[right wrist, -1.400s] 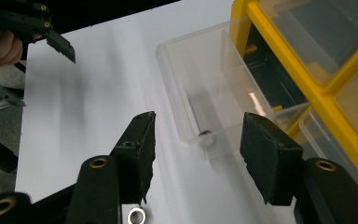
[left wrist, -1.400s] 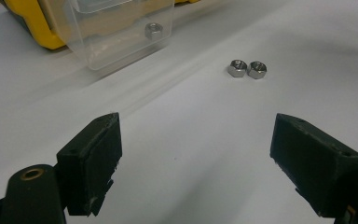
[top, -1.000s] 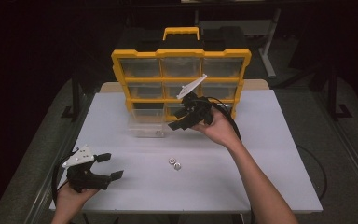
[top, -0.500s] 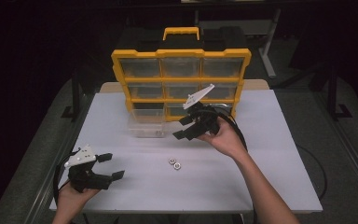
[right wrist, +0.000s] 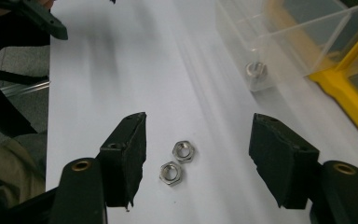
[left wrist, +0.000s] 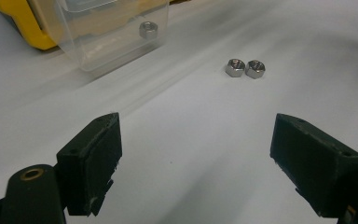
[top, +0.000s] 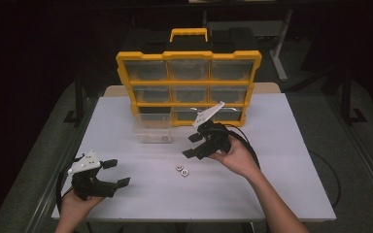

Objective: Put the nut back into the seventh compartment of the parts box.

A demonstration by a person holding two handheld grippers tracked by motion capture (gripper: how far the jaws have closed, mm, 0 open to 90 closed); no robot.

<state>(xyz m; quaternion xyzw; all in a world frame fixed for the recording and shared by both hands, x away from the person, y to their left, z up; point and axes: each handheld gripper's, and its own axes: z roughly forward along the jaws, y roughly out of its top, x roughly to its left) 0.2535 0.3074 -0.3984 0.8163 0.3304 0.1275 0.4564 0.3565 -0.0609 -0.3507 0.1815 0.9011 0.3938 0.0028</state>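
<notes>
Two steel hex nuts lie side by side on the white table. My right gripper hovers just behind and above them. In the right gripper view the nuts lie on the table in the gap between its jaws, and the pads touch nothing. These jaws have just been opening and stand open. A clear plastic drawer sits out in front of the yellow organizer, with one nut inside. My left gripper rests open at the near left, empty, facing the nuts.
The organizer stands upright at the back of the table with three rows of clear drawers and one empty slot at the lower left. A cable loops from the right gripper across the table. The table edges are close on the near and left sides.
My right gripper has moved from in front of the organizer toward the person and downward, closer to the two nuts, with its jaws wider. The left gripper has stayed put.
</notes>
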